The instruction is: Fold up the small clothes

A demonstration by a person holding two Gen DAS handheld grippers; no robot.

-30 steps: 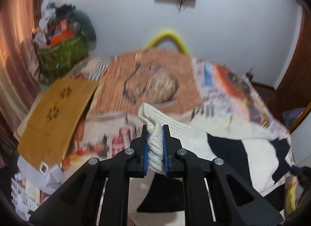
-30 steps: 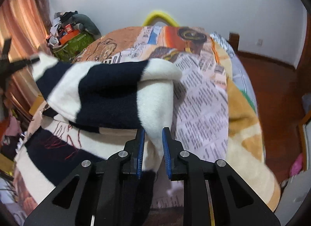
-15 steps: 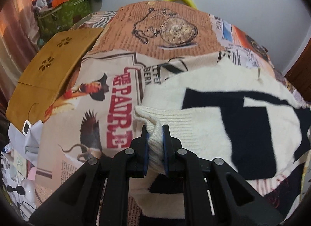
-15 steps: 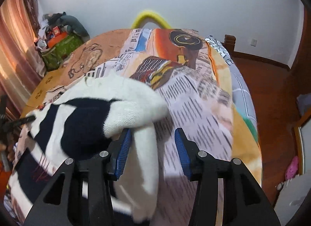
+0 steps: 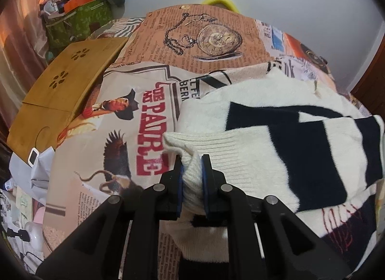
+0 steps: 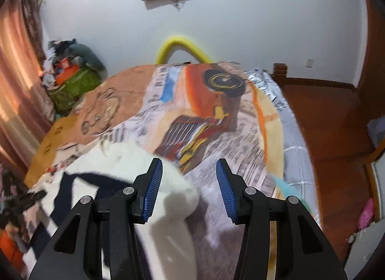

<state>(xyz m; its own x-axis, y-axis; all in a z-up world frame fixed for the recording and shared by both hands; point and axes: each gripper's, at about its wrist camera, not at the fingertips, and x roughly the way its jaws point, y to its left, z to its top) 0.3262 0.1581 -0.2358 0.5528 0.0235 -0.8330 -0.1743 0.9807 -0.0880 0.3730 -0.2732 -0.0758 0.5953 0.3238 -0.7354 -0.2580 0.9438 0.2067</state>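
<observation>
Left gripper (image 5: pixel 192 171) pinches the cream ribbed hem of the black-and-cream sweater (image 5: pixel 288 140), which lies on the printed bedspread (image 5: pixel 115 135) reading "PADRE". Right gripper (image 6: pixel 189 188) stands apart, gripping nothing. Beyond, a green bag (image 5: pixel 79 22) brims with clutter.

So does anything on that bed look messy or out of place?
The sweater lies only half folded, one ribbed edge bunched up in the left gripper. A wooden board hangs off the bed's edge. Nothing looks spilled or damaged.
</observation>
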